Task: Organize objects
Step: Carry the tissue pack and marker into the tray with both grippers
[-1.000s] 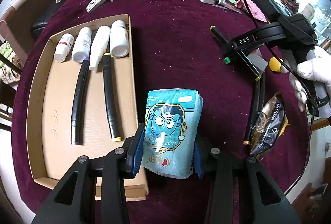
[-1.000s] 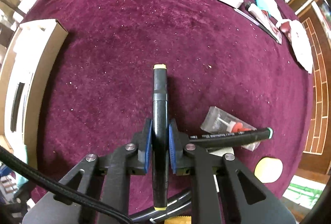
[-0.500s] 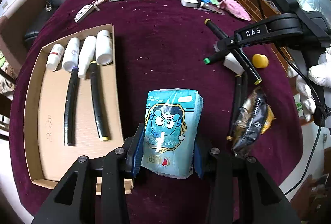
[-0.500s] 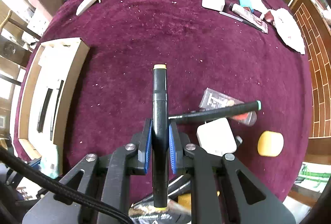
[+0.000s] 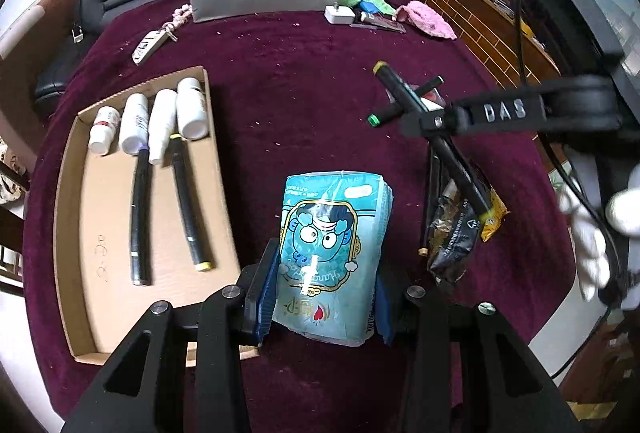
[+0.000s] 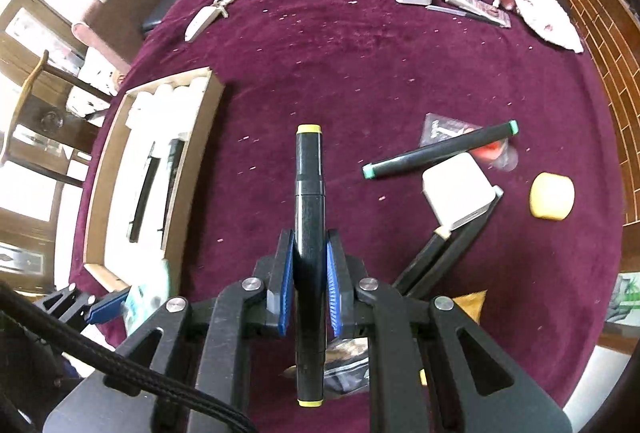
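Cardboard tray (image 5: 76, 169) sits farther off now, both claws having lifted: left claw (image 5: 326, 289) clenched on tissue pack (image 5: 334, 253), right claw (image 6: 308, 285) grasping marker (image 6: 309, 201), ready for sorting.

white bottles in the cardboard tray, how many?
4, in a row along the far end of the cardboard tray, seen from the left wrist: red-labelled bottle, second, third, fourth. Overexposed in the right view.
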Demonstrator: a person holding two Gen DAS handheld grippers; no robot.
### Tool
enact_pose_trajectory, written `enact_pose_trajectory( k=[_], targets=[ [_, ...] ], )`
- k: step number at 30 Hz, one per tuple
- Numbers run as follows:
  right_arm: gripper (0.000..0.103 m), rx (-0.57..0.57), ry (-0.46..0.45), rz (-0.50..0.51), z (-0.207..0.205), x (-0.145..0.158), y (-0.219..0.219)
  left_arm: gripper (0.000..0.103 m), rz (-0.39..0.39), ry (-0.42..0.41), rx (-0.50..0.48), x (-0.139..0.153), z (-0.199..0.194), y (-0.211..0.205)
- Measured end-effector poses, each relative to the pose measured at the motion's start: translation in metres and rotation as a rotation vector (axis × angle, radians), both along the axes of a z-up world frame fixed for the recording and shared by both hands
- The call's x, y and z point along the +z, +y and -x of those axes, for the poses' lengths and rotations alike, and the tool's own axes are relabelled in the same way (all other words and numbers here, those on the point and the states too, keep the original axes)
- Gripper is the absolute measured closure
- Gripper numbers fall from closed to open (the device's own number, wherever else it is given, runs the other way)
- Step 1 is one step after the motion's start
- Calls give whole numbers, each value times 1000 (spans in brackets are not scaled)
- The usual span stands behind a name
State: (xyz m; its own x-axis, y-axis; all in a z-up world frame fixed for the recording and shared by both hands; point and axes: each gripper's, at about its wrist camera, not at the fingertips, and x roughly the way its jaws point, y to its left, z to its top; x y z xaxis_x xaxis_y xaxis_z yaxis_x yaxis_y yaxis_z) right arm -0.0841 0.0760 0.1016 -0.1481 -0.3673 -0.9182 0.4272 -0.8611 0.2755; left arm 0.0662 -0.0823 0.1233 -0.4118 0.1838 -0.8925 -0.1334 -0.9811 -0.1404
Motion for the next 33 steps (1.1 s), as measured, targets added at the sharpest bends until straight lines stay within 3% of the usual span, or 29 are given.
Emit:
enact_pose_trajectory(
  k=[9,17,26,33],
  targets=[
    [91,53,-20,62,-22,4,-57,68,14,19,78,4,1,-60],
    [90,108,-56,102,-33,0,-123,68,49,-16,175,-15,5,-133],
    [90,120,-158,161,-34,-19,-192,68,77,-72,230,-43,22,-195],
    [90,83,-245,195,-23,-45,-234,68,111,-99,224,-61,44,-219]
  ],
)
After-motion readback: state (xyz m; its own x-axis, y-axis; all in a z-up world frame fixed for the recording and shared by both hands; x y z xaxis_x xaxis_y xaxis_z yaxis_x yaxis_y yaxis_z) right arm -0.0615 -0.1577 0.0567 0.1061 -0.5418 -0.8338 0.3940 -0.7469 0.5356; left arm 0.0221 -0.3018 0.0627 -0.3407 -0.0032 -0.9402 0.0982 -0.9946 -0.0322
